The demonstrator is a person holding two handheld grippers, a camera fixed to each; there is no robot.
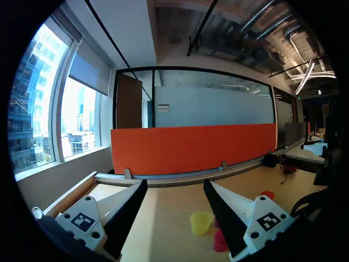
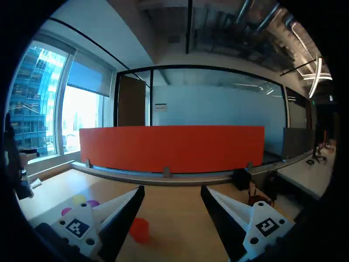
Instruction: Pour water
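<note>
**Both tools wide, empty**

Your left tool (image 1: 175, 182) is spread wide w/ nothing in it; yellow cup (image 1: 201, 222) sits on table (image 1: 174, 218) by its right finger. Right tool (image 2: 172, 188) wide too; red cup (image 2: 139, 230) beside its left finger.

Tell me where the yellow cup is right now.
In the left gripper view, the yellow cup stands on the wooden desk, low and right of centre, beside a pink cup and just left of the right-hand finger.
</note>
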